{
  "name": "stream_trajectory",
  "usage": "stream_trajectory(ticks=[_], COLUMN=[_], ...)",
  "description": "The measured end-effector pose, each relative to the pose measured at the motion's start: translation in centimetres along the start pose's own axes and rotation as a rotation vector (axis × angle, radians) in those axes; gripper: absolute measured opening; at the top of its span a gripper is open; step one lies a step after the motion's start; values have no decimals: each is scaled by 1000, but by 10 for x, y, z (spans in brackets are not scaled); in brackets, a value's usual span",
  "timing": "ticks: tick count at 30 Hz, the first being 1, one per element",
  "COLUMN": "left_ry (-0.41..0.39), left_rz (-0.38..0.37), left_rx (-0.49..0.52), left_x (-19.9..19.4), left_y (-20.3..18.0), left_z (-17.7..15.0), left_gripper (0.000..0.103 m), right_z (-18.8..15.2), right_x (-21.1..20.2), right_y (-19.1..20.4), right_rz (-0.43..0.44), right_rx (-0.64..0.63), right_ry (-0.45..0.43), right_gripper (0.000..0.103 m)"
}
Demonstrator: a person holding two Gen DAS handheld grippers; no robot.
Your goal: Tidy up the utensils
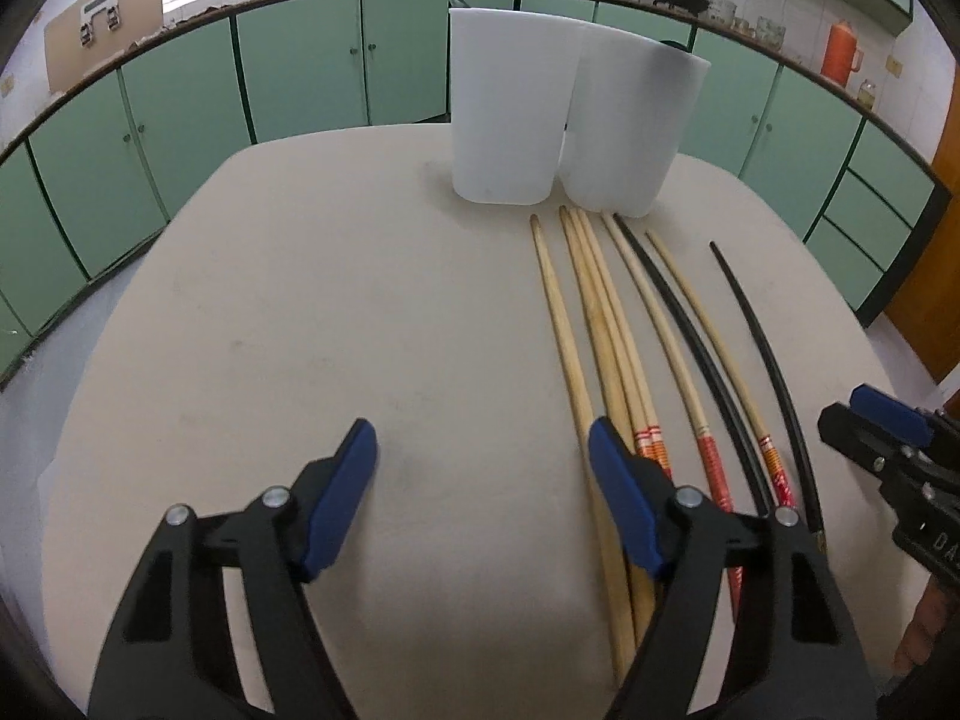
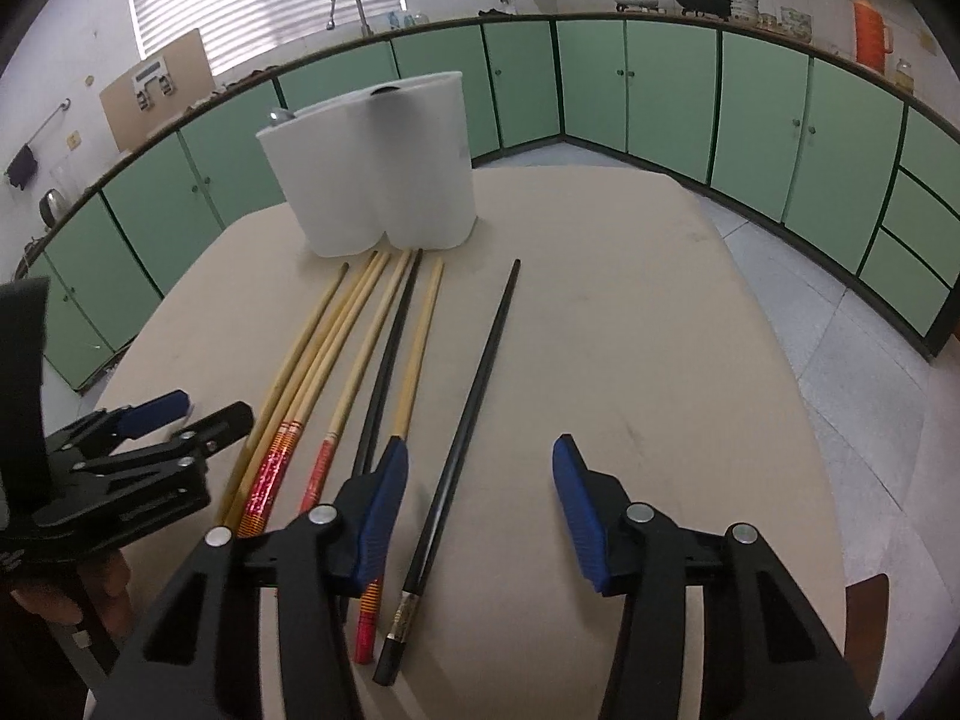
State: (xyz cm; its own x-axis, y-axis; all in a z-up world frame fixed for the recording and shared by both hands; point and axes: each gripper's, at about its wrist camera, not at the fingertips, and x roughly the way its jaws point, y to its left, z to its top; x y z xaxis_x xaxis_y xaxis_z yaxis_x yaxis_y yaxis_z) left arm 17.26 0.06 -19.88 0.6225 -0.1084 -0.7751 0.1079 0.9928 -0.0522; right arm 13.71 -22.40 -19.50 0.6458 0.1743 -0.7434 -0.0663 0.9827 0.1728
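Note:
Several wooden chopsticks (image 1: 576,324) with red-banded ends and two black chopsticks (image 1: 762,348) lie side by side on the beige table (image 1: 300,312), tips toward a white two-compartment holder (image 1: 570,114). My left gripper (image 1: 480,468) is open and empty, low over the table, its right finger over the leftmost wooden sticks. My right gripper (image 2: 480,492) is open and empty; the rightmost black chopstick (image 2: 468,420) lies between its fingers. The wooden sticks (image 2: 336,354) and the holder (image 2: 378,168) also show in the right wrist view. Dark utensil tops peek from the holder.
The right gripper's tip (image 1: 882,426) shows at the right edge of the left view; the left gripper (image 2: 156,426) shows at the left of the right view. Green cabinets (image 2: 660,90) ring the room. The table's far edge lies just behind the holder.

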Motion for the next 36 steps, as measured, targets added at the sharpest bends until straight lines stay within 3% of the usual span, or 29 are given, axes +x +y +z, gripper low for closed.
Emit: stream_trajectory(ticks=[11,16,19,27,31,33,36], left_ry=[21,15,15,0,-3,-3,-1], left_rz=[-10,-5,-7,35,39,34,10], left_rx=[15,16,-5,-108,-106,-99,-94], left_x=[8,6,5,-2,1,5,9], left_y=[-9,-10,-5,24,29,29,28], left_z=[4,5,4,-2,4,9,13], left_gripper=[67,37,10,6,6,6,6], right_z=[0,-1,0,6,9,11,15], right_x=[3,6,8,21,28,31,34], right_y=[-4,-1,-3,-4,1,2,1], right_rz=[9,19,17,35,9,9,3], right_rx=[11,9,27,52,27,22,10], right_ry=[5,13,20,50,59,65,62], right_gripper=[49,48,45,26,20,9,9])
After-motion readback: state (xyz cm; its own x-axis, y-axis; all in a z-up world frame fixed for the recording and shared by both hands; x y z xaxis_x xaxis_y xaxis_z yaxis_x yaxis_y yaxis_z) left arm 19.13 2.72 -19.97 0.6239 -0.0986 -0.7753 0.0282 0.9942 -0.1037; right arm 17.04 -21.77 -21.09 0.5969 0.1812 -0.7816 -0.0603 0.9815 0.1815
